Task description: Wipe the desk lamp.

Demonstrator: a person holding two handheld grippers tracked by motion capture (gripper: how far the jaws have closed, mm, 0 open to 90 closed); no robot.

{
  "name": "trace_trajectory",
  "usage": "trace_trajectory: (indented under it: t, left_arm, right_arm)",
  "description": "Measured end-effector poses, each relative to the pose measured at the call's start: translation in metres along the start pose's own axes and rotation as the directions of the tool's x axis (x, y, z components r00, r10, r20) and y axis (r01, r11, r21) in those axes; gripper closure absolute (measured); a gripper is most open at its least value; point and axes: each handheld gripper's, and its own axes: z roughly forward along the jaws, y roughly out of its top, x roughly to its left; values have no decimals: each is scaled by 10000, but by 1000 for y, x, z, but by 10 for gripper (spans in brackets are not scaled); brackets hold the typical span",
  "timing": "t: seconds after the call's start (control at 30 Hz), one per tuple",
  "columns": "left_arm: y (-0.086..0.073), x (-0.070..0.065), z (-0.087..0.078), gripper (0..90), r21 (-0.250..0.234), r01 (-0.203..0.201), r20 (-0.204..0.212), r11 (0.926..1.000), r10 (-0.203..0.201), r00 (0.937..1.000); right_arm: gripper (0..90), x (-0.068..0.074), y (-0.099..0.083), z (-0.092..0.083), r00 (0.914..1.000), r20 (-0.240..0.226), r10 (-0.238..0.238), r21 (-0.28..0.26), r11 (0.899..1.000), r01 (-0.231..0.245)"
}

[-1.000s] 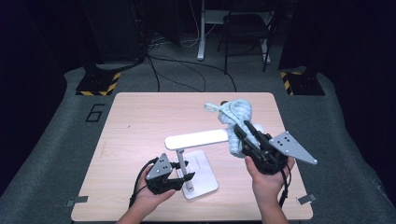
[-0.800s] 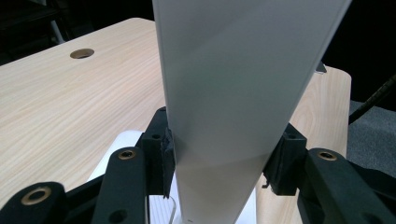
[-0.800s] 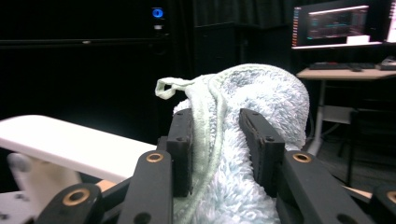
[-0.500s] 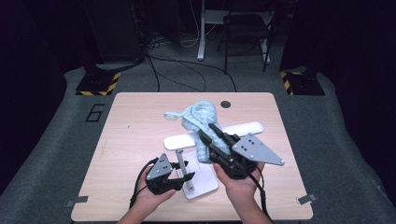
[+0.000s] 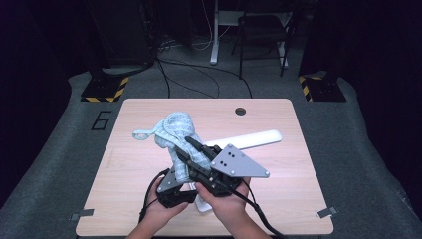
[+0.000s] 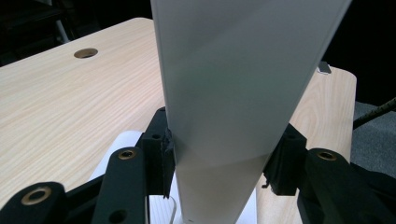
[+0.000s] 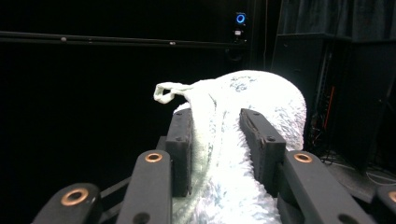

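On the near left of the table (image 5: 124,164), the left gripper (image 5: 175,191) sits low by the white lamp's base (image 5: 203,205), most of it covered in the high view by the right hand and the cloth. Its own gripper view gives what the high view hides: both black jaws pressed against the flat white lamp arm (image 6: 233,93), partway closed, holding it on either side. From there the arm (image 5: 251,140) runs to the far right across the table. Just right of the left gripper, the right gripper (image 5: 191,149) points far-left, jaws partway closed on a pale blue fluffy cloth (image 5: 174,132), which bunches over and beyond the fingertips. In the right gripper view the cloth (image 7: 247,140) fills the gap between the pads, a small loop (image 7: 164,92) sticking out left; its lower part is cut off.
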Motion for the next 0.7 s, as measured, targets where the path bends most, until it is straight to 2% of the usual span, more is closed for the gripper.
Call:
trace_trajectory:
  t: [0.03,0.1,0.17,0.33,0.43,0.6,0.7]
  left_arm:
    - [0,0,0,524,0,0,0,10000,0,10000]
    - [-1,-1,1,524,-144,5,-76,9999,-6,10000]
    - [-1,-1,2,525,-144,11,-85,9999,-12,10000]
    - [-1,-1,2,525,-214,55,-93,9998,-57,9999]
    - [-1,-2,2,525,-279,132,-73,9995,-135,9999]
    - [-2,-1,3,524,-324,85,-75,9994,-87,9999]
    - [-2,-1,2,524,-296,39,-81,9996,-41,10000]
  right_arm:
    - [655,0,0,0,10000,0,0,0,10000,0]
    - [656,1,-2,-1,9981,230,-564,-75,9984,566]
    - [658,-1,-3,-3,9980,279,-566,-40,9984,567]
    - [659,-10,-4,-9,9992,327,-245,48,9997,244]
    - [659,-14,-5,-11,9989,390,-262,64,9996,260]
    - [659,-27,-7,-18,9987,494,125,43,9999,-127]
    - [659,-32,-9,-21,9980,619,138,15,9999,-140]
